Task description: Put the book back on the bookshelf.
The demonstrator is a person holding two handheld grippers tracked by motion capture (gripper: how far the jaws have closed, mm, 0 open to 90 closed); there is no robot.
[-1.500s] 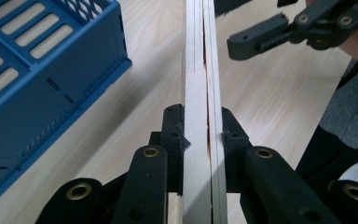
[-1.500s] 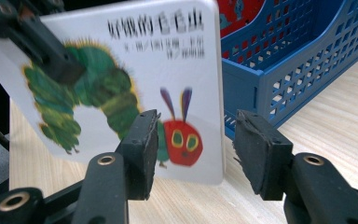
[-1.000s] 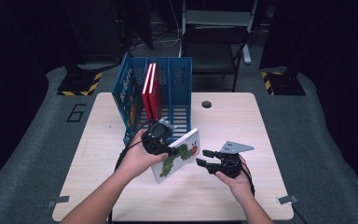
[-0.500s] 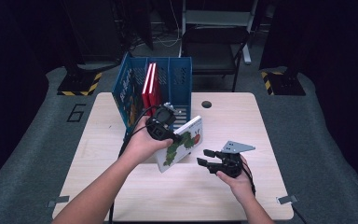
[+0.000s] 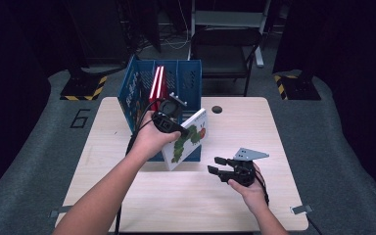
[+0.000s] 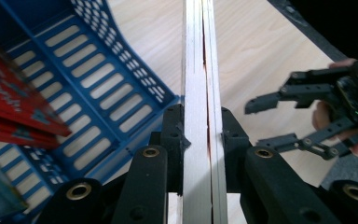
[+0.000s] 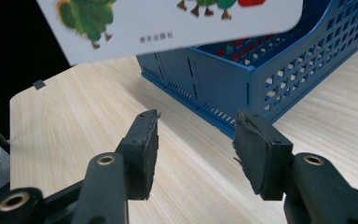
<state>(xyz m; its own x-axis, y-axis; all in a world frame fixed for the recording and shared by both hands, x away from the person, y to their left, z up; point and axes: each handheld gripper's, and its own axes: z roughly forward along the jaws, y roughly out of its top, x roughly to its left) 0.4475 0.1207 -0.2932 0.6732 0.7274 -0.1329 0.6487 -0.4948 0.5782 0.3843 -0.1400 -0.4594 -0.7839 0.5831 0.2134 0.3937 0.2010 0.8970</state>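
My left gripper point(image 5: 169, 122) is shut on a white picture book point(image 5: 186, 138) with a green caterpillar on its cover, held in the air over the front of the blue file rack point(image 5: 136, 94). From the left gripper view I look along the book's edge point(image 6: 199, 84), clamped between both jaws. Red books point(image 5: 157, 87) stand in the rack. My right gripper point(image 5: 216, 167) hovers low over the table, right of the rack, open with nothing between its fingers. The right gripper view has the book's cover point(image 7: 168, 23) above and the rack's front corner point(image 7: 223, 84) ahead.
The light wooden table point(image 5: 274, 132) has a round cable hole point(image 5: 217, 109) behind the book. A black chair point(image 5: 223, 49) stands beyond the far edge. The rack's slotted floor point(image 6: 98, 102) lies below the book in the left gripper view.
My left gripper has lifted the picture book up and toward the rack, tilting it more upright. The right gripper has stayed open in about the same place.
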